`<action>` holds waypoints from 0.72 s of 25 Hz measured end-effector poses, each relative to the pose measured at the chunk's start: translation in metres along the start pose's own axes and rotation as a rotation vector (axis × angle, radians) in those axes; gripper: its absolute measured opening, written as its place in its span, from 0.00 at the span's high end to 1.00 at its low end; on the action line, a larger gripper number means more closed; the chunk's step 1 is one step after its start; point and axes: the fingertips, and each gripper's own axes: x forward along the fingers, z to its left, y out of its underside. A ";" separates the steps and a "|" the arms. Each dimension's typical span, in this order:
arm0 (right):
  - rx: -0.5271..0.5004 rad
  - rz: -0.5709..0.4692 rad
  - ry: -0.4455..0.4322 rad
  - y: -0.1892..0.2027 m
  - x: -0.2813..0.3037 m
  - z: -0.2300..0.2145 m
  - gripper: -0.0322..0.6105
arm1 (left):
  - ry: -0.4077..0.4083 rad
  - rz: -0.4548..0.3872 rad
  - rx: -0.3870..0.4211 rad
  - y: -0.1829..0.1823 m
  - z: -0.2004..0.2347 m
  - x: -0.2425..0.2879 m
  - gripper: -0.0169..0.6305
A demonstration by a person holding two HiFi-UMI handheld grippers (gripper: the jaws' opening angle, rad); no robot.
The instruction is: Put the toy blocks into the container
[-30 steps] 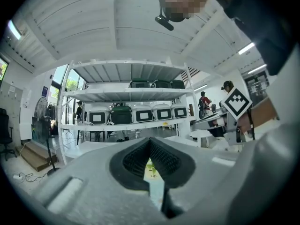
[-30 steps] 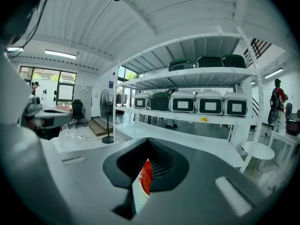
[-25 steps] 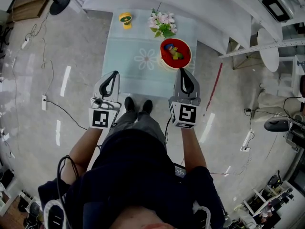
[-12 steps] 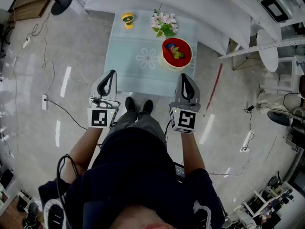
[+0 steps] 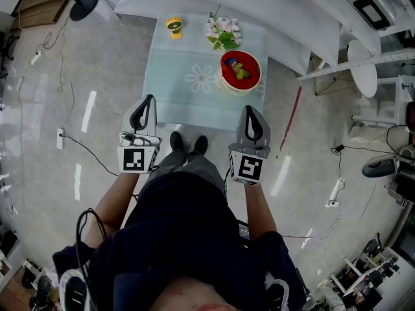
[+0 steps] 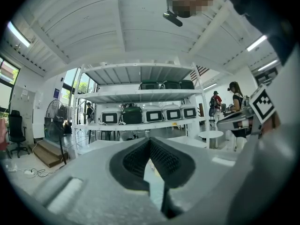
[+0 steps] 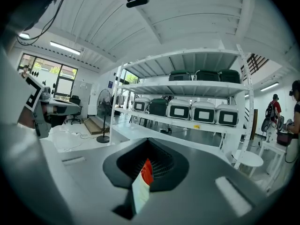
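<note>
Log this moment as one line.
left gripper: shut, empty | right gripper: shut, empty | toy blocks: in container on table

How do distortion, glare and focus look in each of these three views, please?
Head view: strong fisheye bending the room's edges, with streaks of lamp glare on the glossy grey floor, yet the round red bowl is crisp. Left gripper view: black circular vignette, the left gripper blurred up close, the white shelving rack sharp. Right gripper view: same vignette, bowed shelf posts, bright windows.

Table [image 5: 175, 92] bears container [image 5: 227, 69], flowers [image 5: 220, 34], yellow toy [image 5: 172, 26]
</note>
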 end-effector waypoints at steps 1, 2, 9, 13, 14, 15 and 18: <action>-0.002 0.000 0.002 0.000 -0.002 0.000 0.95 | -0.001 0.012 0.008 0.003 0.001 -0.001 0.97; -0.002 0.001 0.006 0.001 -0.003 0.000 0.95 | -0.002 0.021 0.015 0.005 0.002 -0.003 0.97; 0.004 0.007 0.026 0.007 -0.008 0.000 0.95 | -0.023 0.056 0.020 0.011 0.007 -0.010 0.97; 0.031 0.006 0.030 0.009 -0.009 0.002 0.95 | -0.017 0.051 0.024 0.013 0.006 -0.012 0.97; 0.028 0.009 0.020 0.008 -0.008 0.004 0.95 | -0.017 0.053 0.026 0.013 0.005 -0.013 0.97; 0.022 0.013 0.011 0.008 -0.008 0.006 0.95 | -0.017 0.059 0.031 0.013 0.005 -0.013 0.97; 0.020 0.016 0.003 0.006 -0.007 0.007 0.95 | -0.017 0.064 0.045 0.013 0.006 -0.013 0.97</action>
